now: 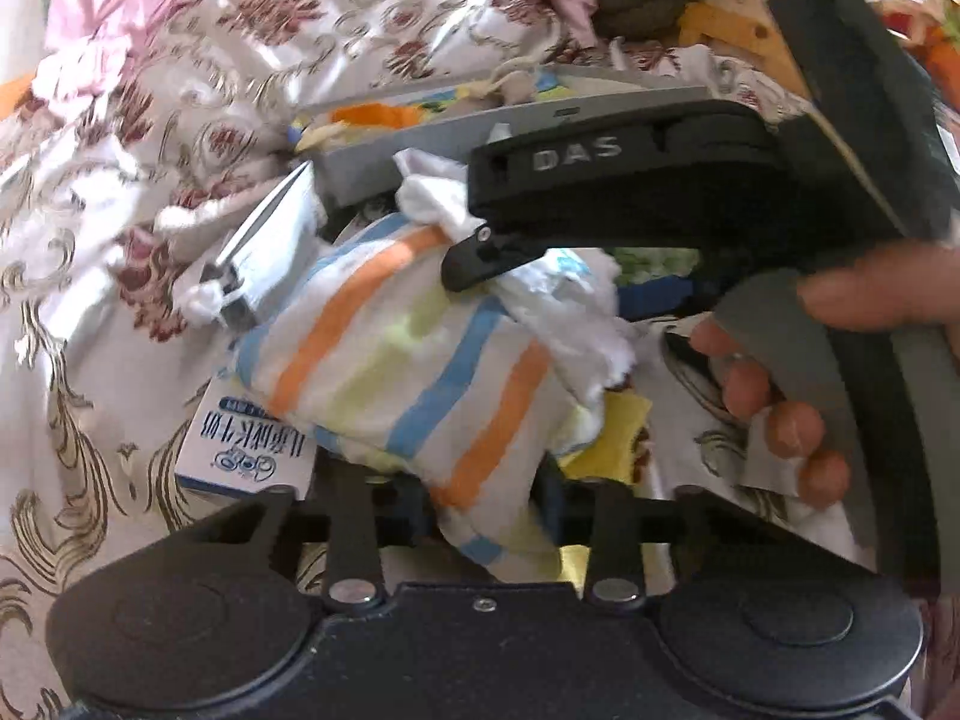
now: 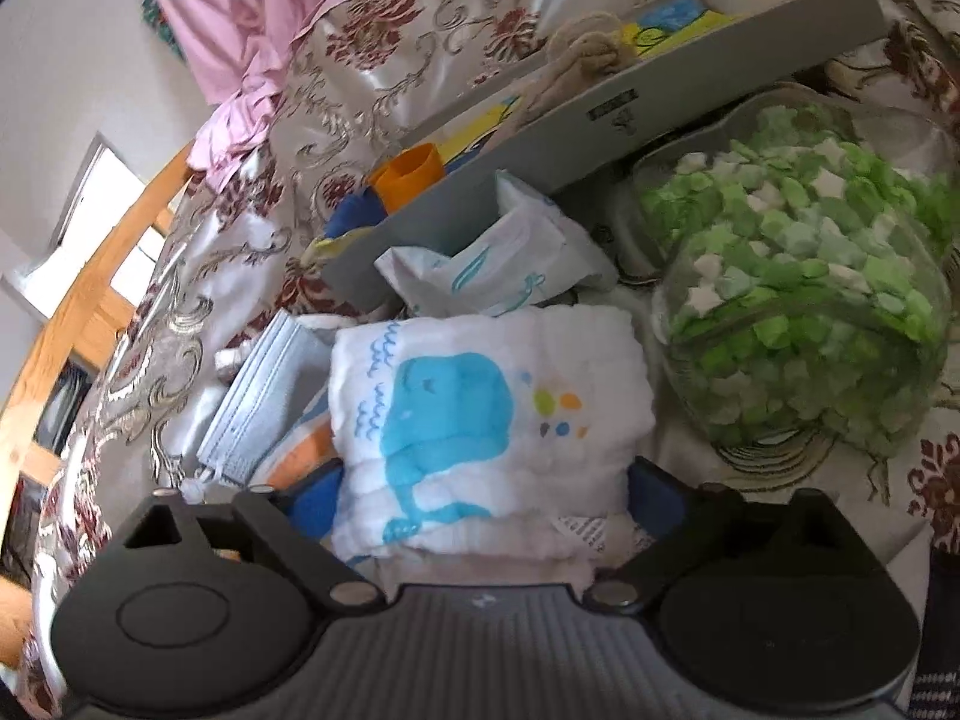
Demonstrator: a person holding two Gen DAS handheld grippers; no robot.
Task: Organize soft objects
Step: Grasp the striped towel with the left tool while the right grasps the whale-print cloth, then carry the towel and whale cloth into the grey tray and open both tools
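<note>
One grey tray (image 2: pixel 600 138) at upper centre holds toys; my left gripper (image 1: pixel 480 492) pinches the striped cloth (image 1: pixel 420 372), my right gripper (image 2: pixel 480 498) straddles the whale cloth (image 2: pixel 480 408), grip unclear; only the right view shows the jar (image 2: pixel 798 300) of green stars.

Home bedroom: floral satin bedspread (image 2: pixel 252 138), pink curtain (image 2: pixel 210 6), wooden bed frame (image 2: pixel 90 288).

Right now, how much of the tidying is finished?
Some looks done: a beige soft toy already lies in the grey tray. In hand: the left tongs pinch the striped towel, and the whale cloth sits between the right tongs, though I can't tell if they squeeze it. Left: both cloths, the face masks and the tissue packet are outside the tray.
</note>
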